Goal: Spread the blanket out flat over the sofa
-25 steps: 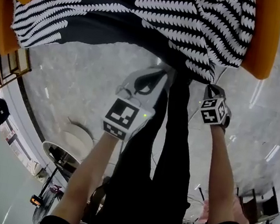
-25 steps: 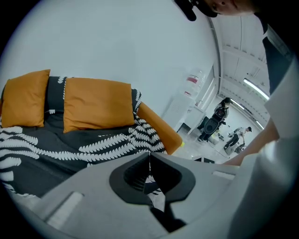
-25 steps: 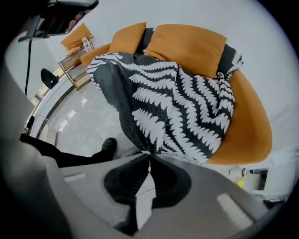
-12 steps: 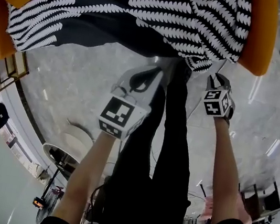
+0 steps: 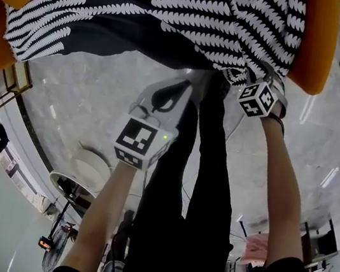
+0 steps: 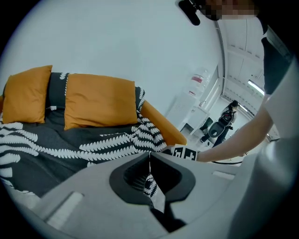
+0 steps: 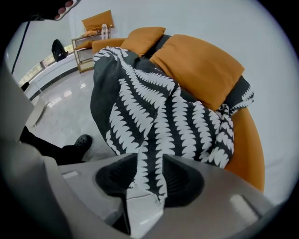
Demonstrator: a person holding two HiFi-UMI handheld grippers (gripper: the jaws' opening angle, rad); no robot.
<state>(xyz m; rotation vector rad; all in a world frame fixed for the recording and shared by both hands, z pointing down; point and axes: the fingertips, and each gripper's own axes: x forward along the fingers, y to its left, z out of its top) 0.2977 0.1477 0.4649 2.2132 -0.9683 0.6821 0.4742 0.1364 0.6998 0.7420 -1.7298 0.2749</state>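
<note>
Head view: the blanket [image 5: 177, 17] is hanging off the sofa [image 5: 316, 40] front, rumpled, not flat. The left gripper [image 5: 175, 94] and right gripper [image 5: 265, 77] are both working just in front of the sofa.

Left gripper view: the jaws are clamping a thin sliver of hem, the rest trailing back onto the sofa seat. With a bite that thin, a hard tug is likely slipping it free.

Right gripper view: the jaws have just been opening, with a strip of blanket lying loose between them, by the sofa's arm. Unheld, that corner is risking sliding off the sofa.
</note>
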